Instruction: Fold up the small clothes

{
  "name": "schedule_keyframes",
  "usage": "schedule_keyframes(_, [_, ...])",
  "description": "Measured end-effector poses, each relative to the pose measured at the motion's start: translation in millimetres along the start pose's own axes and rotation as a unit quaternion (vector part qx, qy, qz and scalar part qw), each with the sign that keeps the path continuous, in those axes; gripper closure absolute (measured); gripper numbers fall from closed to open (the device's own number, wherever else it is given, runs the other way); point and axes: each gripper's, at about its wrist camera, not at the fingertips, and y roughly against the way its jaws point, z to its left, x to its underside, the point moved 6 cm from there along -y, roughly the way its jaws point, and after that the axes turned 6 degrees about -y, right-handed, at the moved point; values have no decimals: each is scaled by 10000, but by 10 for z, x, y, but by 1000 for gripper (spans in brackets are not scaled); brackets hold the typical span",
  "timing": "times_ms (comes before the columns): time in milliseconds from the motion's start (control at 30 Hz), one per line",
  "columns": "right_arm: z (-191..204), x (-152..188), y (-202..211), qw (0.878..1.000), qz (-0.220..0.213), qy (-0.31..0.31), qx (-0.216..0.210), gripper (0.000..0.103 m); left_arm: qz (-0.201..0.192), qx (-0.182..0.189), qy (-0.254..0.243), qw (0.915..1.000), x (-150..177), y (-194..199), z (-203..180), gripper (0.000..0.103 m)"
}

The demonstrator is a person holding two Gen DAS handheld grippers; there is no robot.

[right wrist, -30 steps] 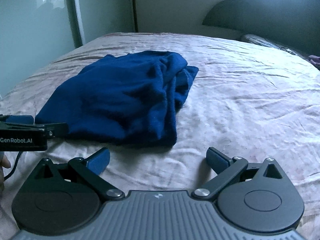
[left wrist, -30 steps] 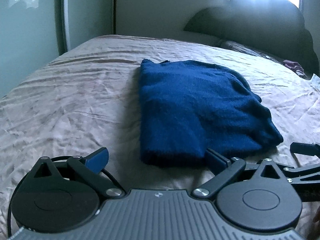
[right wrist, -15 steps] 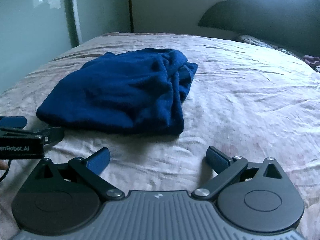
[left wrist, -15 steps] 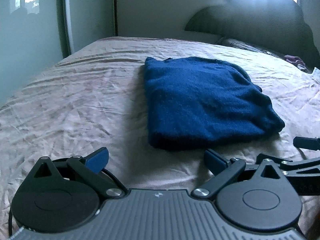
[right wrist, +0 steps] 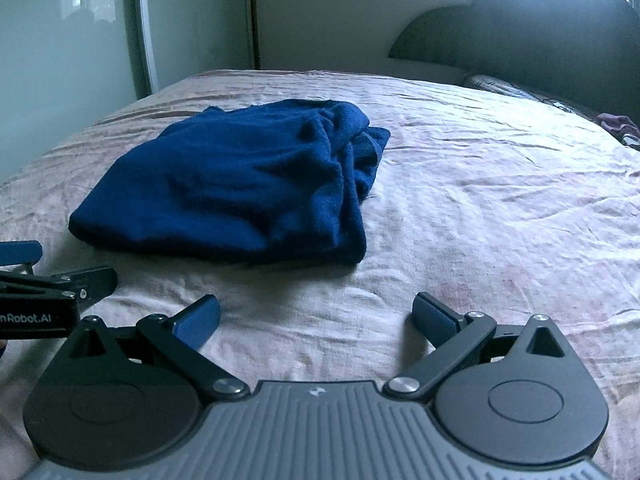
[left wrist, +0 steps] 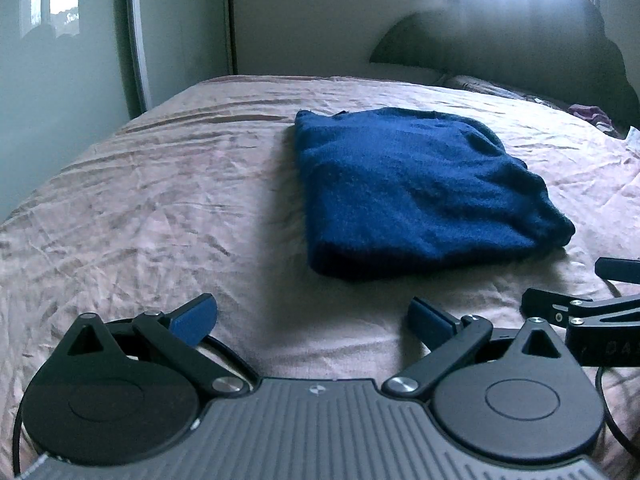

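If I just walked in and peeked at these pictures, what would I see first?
First you'd spot the dark blue sweater, folded into a lumpy bundle in the middle of the wrinkly pink bed sheet. Next come the two black grippers near the camera: the left gripper and the right gripper, both open with blue pads and holding nothing, just short of the sweater. Behind the bed stands a big dark headboard under a bright window.

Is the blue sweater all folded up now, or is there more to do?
Mostly folded: the blue sweater lies in a compact stack on the bed sheet. Nothing is in hand; the left gripper and right gripper are both open, short of it. Possibly left: its right side looks bunched and could use tidying.
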Motion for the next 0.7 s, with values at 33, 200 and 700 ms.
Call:
schedule_keyframes(33, [1,0,1,10000,0,-3,-2,0,10,5,2,10000,1,-4,2,0])
schedule_keyframes(200, [3,0,3,10000,1,-5,-2,0,24,9,0,10000,1,-12,3,0])
schedule_keyframes(700, [4,2,1,10000,-1,-5,-1,0,26,19,10,10000,9,-22,1,0])
